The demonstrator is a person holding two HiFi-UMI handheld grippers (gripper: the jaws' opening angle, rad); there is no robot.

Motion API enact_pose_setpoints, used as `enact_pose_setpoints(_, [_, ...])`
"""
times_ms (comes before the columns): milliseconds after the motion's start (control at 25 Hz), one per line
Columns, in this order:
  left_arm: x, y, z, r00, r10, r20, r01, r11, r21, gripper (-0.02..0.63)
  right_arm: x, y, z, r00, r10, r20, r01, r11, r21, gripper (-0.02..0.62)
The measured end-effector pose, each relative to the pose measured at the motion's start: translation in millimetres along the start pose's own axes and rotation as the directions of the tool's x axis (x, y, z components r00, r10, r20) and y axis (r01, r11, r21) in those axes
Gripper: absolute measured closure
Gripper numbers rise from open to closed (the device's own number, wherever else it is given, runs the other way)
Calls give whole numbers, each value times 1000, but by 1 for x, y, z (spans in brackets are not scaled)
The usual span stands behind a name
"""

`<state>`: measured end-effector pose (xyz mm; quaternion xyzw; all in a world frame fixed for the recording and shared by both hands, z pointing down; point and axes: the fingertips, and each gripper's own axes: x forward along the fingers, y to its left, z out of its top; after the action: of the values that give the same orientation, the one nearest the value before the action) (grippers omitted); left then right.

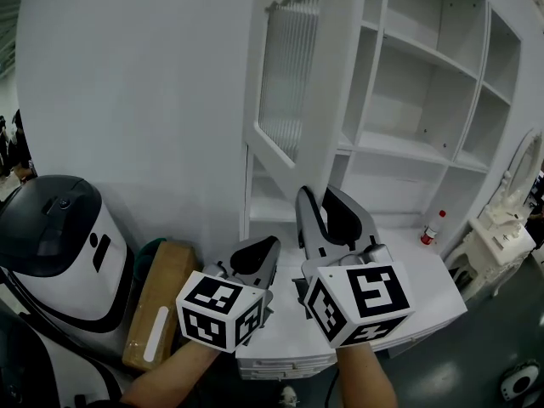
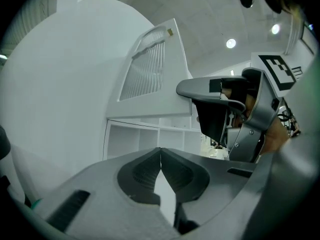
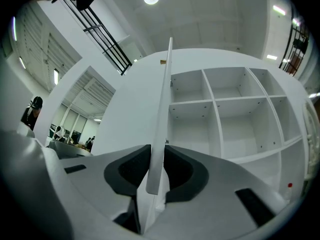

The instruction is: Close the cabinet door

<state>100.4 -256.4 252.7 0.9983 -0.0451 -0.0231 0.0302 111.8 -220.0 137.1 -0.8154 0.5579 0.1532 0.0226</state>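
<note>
The white cabinet [image 1: 416, 147] stands with its shelves bare and its door [image 1: 293, 83] swung out; the door has a ribbed glass panel. My right gripper [image 1: 321, 198] reaches up to the door's lower edge. In the right gripper view the door [image 3: 163, 109] runs edge-on between the jaws, and both pads of the right gripper [image 3: 157, 156] press on it. My left gripper [image 1: 265, 246] sits lower and to the left, short of the door. In its own view the left gripper [image 2: 160, 156] is shut with nothing in it, and the door [image 2: 150, 76] shows above.
A white and black rounded machine [image 1: 59, 245] stands at the left, with a brown cardboard box [image 1: 157, 313] leaning beside it. On the cabinet's counter [image 1: 425, 291] stands a red-capped bottle [image 1: 432, 228]. An ornate white dresser [image 1: 501, 232] is at the right.
</note>
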Motion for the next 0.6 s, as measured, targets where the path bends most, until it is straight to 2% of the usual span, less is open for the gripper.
enact_pose_setpoints(320, [30, -11, -3, 1000, -6, 0, 6, 1000, 5, 594, 1, -36, -8, 1000, 7, -6, -7, 1000, 18, 506])
enact_pose_setpoints(600, [66, -24, 0, 1000, -9, -4, 9, 1000, 17, 594, 6, -73, -14, 999, 47, -13, -46, 997, 69, 503])
